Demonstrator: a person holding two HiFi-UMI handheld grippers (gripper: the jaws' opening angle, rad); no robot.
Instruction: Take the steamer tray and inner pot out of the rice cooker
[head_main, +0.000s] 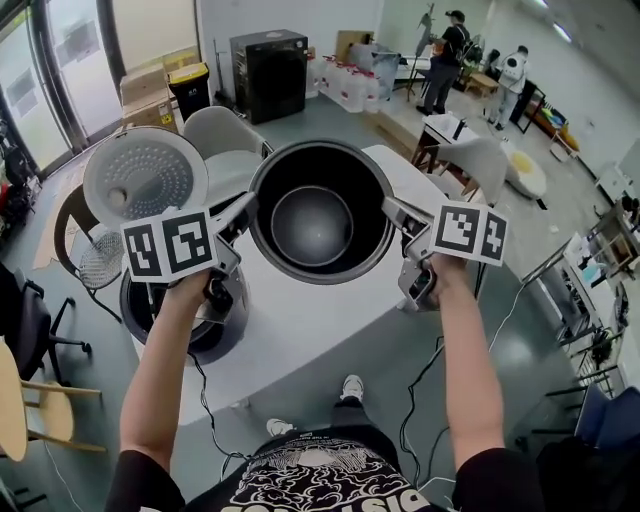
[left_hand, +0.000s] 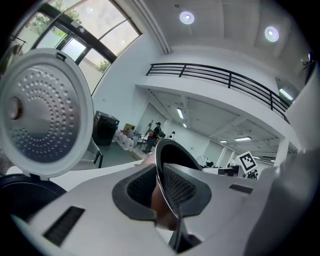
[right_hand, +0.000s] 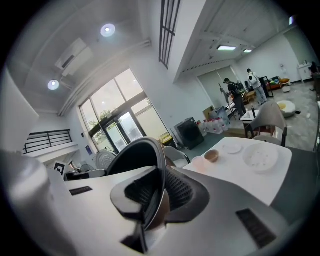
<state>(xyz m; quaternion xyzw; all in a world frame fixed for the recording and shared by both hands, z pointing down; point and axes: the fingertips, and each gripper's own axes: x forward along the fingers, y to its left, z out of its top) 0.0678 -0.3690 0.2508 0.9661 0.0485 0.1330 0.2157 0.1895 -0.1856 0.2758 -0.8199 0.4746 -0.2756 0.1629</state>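
The inner pot (head_main: 312, 225) hangs between both pairs of fingers, above the white table (head_main: 300, 325). The left gripper (head_main: 247, 206) is clamped on its thin rim, and the right gripper (head_main: 390, 208) is clamped on the opposite rim. Outward from the left fingers stands the rice cooker (head_main: 205, 335), with its lid (head_main: 145, 178) raised.

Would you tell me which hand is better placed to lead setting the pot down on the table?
Probably right: both tools clamp the pot's rim, but the right tool is by bare table; the left tool is above the cooker.
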